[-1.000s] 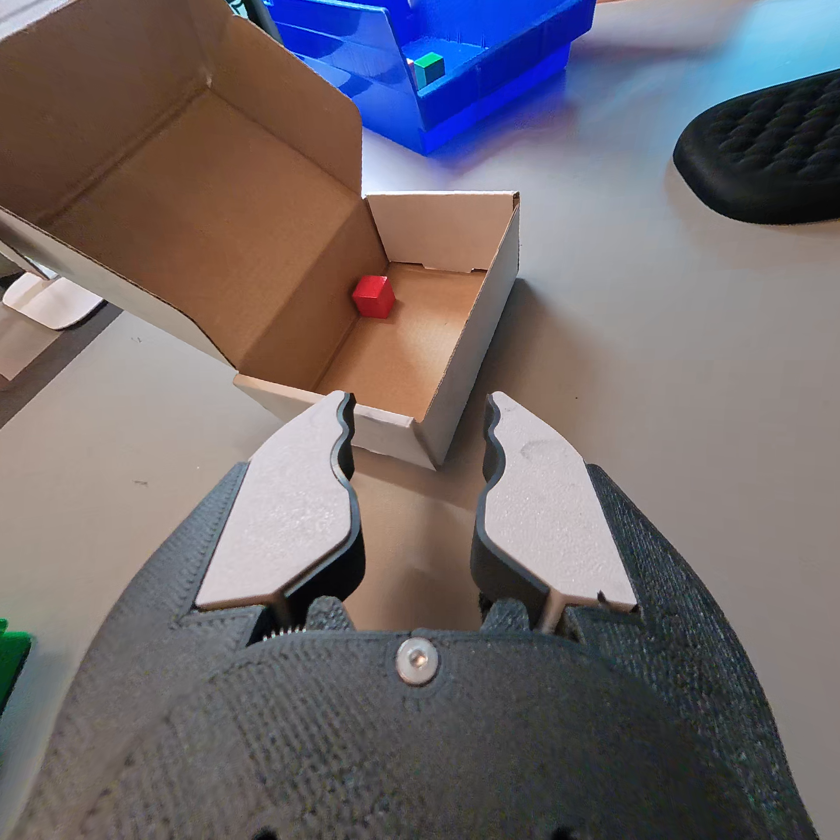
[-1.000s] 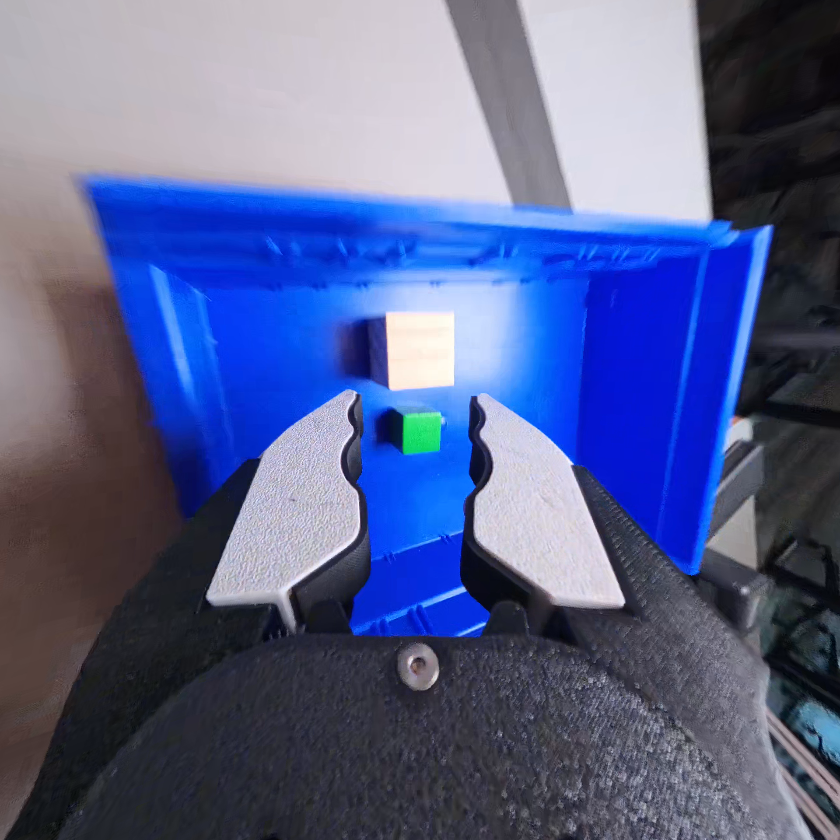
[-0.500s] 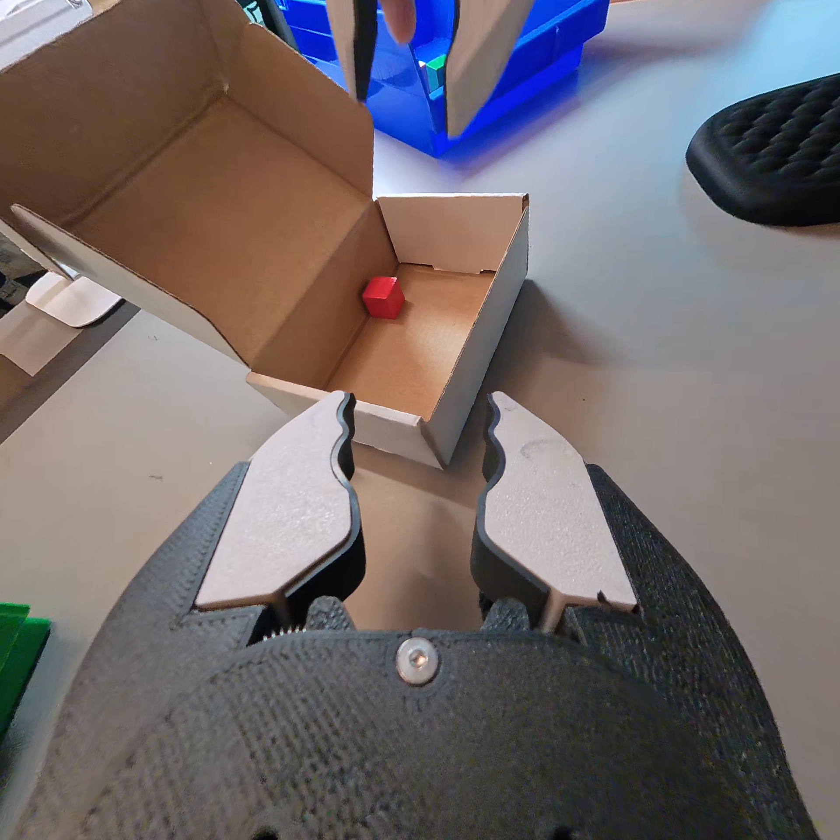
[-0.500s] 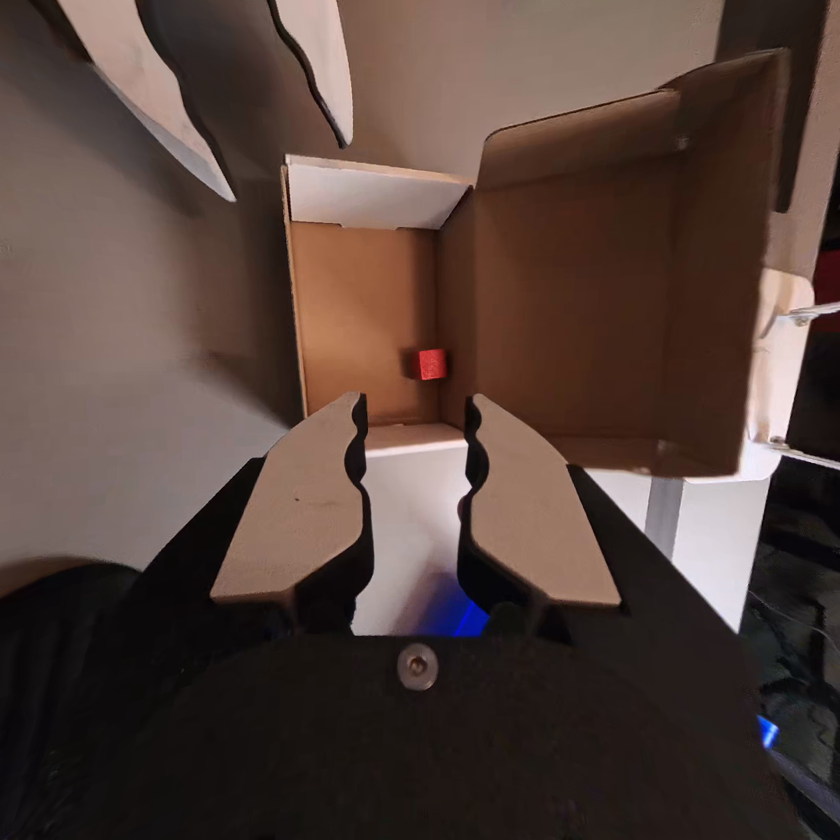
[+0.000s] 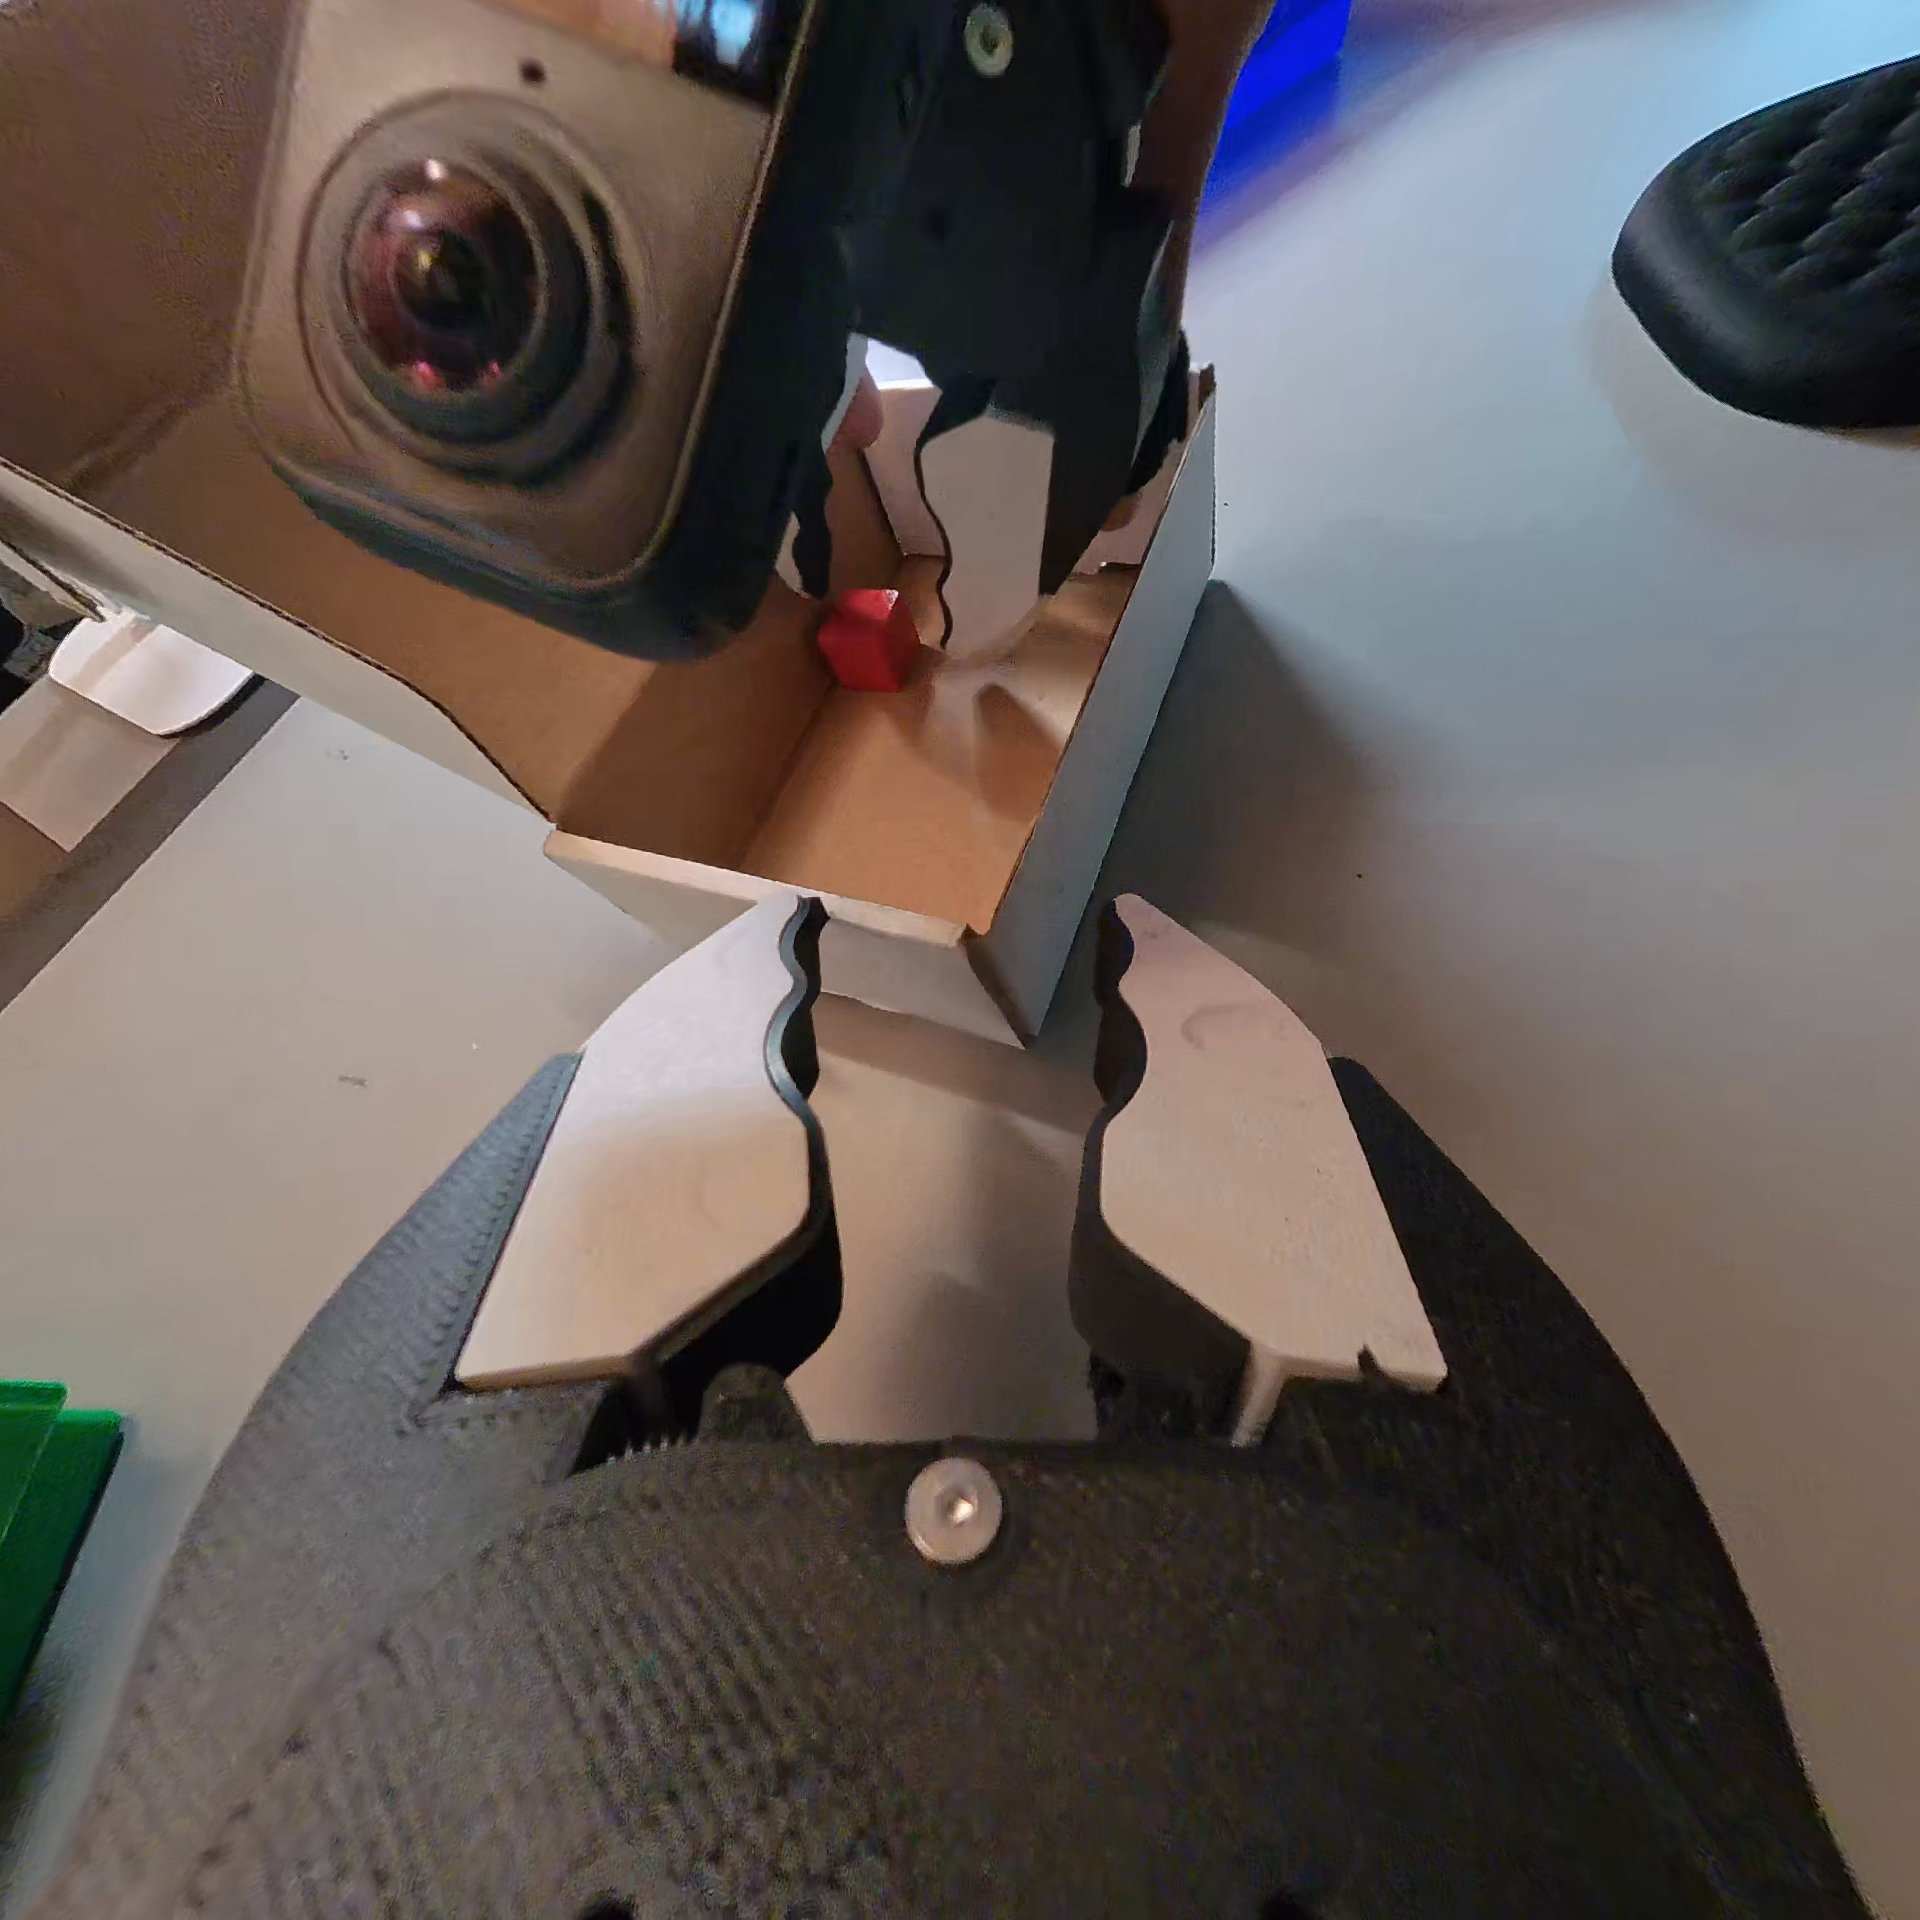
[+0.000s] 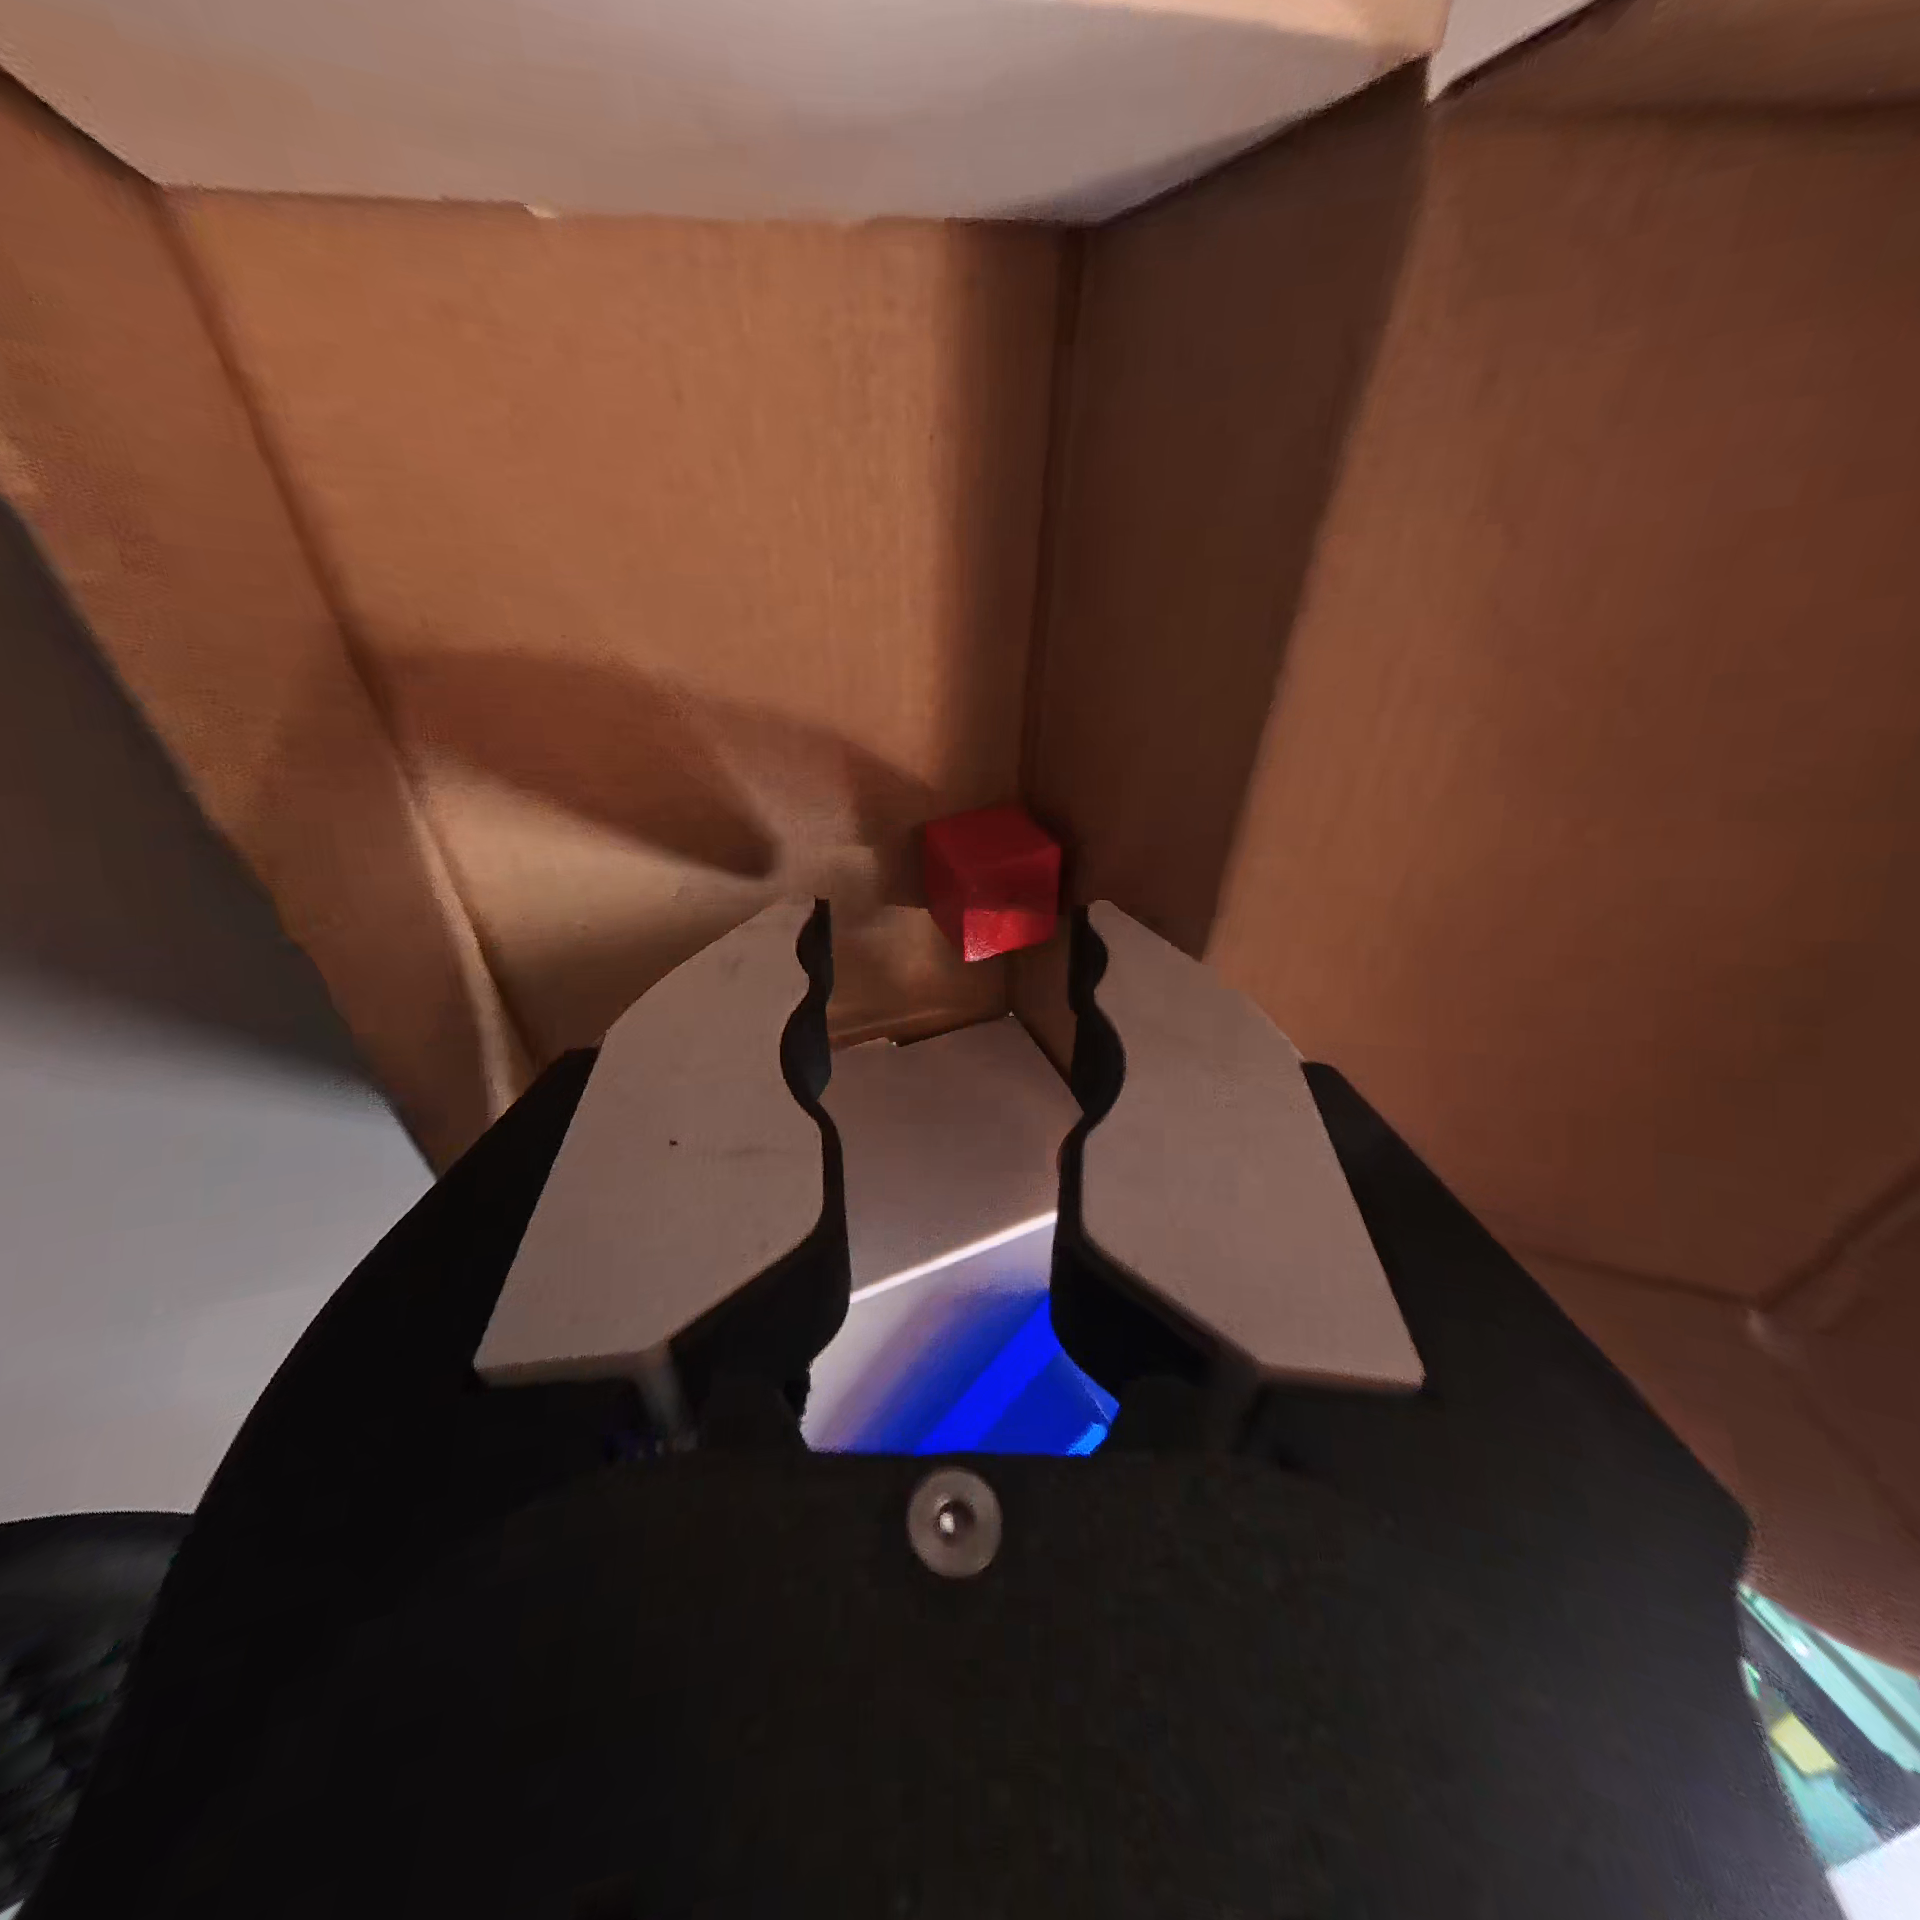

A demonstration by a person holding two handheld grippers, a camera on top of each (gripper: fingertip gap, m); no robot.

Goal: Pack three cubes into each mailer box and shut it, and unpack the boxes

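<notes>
An open white mailer box (image 5: 1101, 810) stands on the grey table with its brown lid (image 5: 135, 208) raised to the left. One red cube (image 5: 868, 644) lies on the box floor against the hinge-side wall. My right gripper (image 5: 894, 613) reaches down into the box, open and empty, its fingertips on either side of the cube. In the right wrist view the red cube (image 6: 992, 878) lies just beyond my open right gripper (image 6: 951, 914), inside the brown box (image 6: 623, 468). My left gripper (image 5: 956, 920) is open and empty, its fingertips straddling the box's near corner.
A black textured mat (image 5: 1787, 239) lies at the far right. A blue bin (image 5: 1288, 52) stands behind the box and shows between the right fingers (image 6: 987, 1382). A green object (image 5: 42, 1507) lies at the left edge. White card pieces (image 5: 135, 675) lie left. Some 12 centimeters of space lies between my two pairs of fingers.
My right gripper left the blue bin, came over the box and dropped into it, down to the red cube. The left gripper stayed open at the box's near corner.
</notes>
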